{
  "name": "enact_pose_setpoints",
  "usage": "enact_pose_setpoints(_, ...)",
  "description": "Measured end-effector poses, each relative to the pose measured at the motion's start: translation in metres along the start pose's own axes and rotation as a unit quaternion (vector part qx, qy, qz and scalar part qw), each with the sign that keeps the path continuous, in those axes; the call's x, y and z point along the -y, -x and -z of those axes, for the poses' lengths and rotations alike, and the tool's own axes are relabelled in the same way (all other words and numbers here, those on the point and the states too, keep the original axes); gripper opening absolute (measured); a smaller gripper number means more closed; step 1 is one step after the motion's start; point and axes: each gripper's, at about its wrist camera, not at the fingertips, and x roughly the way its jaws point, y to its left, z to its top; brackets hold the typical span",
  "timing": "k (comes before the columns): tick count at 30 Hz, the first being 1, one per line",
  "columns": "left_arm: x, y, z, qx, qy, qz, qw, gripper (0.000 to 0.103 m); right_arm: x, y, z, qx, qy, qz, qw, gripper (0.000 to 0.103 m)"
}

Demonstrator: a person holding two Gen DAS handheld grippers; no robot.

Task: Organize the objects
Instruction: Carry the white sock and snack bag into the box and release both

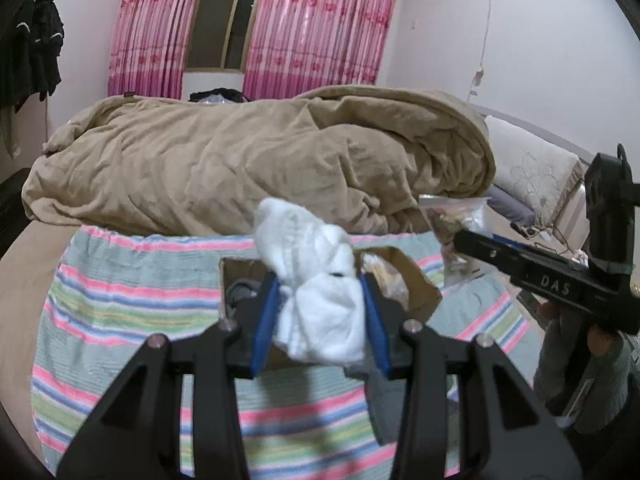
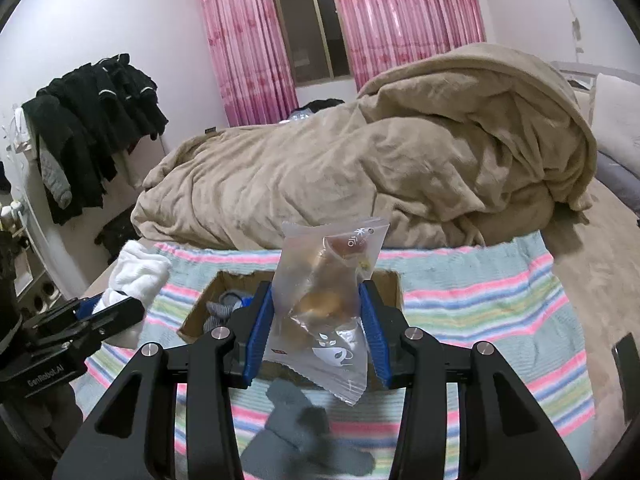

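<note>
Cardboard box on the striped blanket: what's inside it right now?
In the cardboard box, grey striped fabric lies at its left end. The rest of the inside is covered by the snack packet in the right tongs.

Bunched white cloth sock (image 1: 316,280) held aloft, clear plastic snack bag (image 2: 328,300) upright above open brown cardboard box (image 2: 390,286), grey sock (image 2: 304,436) flat on striped blanket

The right gripper (image 2: 318,312) pinches a clear snack packet (image 2: 326,300) between its blue pads above an open cardboard box (image 2: 394,286) on a striped blanket (image 2: 480,304). At left, the left gripper (image 2: 116,310) carries a white sock (image 2: 138,278). A grey sock (image 2: 304,436) lies in the foreground.
</note>
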Motion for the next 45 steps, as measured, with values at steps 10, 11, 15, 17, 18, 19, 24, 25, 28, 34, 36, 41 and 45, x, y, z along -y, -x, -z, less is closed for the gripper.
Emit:
enact_pose_setpoints(10,-0.010,-0.057,0.000,-0.029,0.008,-0.034,0.9990,0.042,-0.007,-0.045,-0.006,-0.009,-0.006,-0.015,1.000,0.046)
enact_pose_setpoints(11,-0.011,-0.062,0.000,-0.031,0.009,-0.036,0.9988,0.042,-0.007,-0.050,-0.005,-0.012,-0.006,-0.013,1.000,0.046)
enact_pose_setpoints(15,-0.022,-0.082,0.005,-0.050,0.022,-0.037,0.9978,0.042,-0.009,-0.075,0.000,-0.035,-0.010,-0.019,0.999,0.046)
enact_pose_setpoints(17,-0.026,-0.095,0.010,-0.070,0.024,-0.043,0.9963,0.042,-0.010,-0.088,0.003,-0.054,-0.009,-0.017,0.998,0.046)
enact_pose_setpoints(18,-0.027,-0.099,0.012,-0.076,0.026,-0.041,0.9959,0.042,-0.011,-0.093,0.006,-0.060,-0.009,-0.019,0.998,0.046)
enact_pose_setpoints(19,-0.029,-0.104,0.015,-0.082,0.026,-0.039,0.9955,0.043,-0.012,-0.100,0.009,-0.066,-0.008,-0.022,0.998,0.046)
enact_pose_setpoints(24,-0.028,-0.120,0.022,-0.107,0.026,-0.039,0.9932,0.043,-0.014,-0.121,0.022,-0.095,-0.014,-0.024,0.995,0.045)
enact_pose_setpoints(25,-0.028,-0.123,0.024,-0.114,0.026,-0.042,0.9923,0.043,-0.015,-0.125,0.024,-0.102,-0.015,-0.018,0.994,0.044)
enact_pose_setpoints(28,-0.030,-0.128,0.029,-0.131,0.029,-0.047,0.9899,0.044,-0.016,-0.127,0.027,-0.108,-0.016,-0.015,0.994,0.044)
enact_pose_setpoints(34,-0.030,-0.118,0.026,-0.125,0.024,-0.050,0.9906,0.048,-0.012,-0.123,0.025,-0.102,-0.028,-0.020,0.994,0.044)
enact_pose_setpoints(36,-0.029,-0.111,0.024,-0.120,0.024,-0.050,0.9913,0.058,-0.012,-0.118,0.023,-0.099,-0.030,-0.019,0.994,0.047)
enact_pose_setpoints(41,-0.025,-0.085,0.016,-0.087,0.024,-0.042,0.9950,0.074,-0.012,-0.089,0.013,-0.070,-0.030,-0.025,0.997,0.058)
enact_pose_setpoints(45,-0.022,-0.064,0.013,-0.072,0.028,-0.039,0.9962,0.074,-0.008,-0.065,0.008,-0.052,-0.028,-0.029,0.998,0.061)
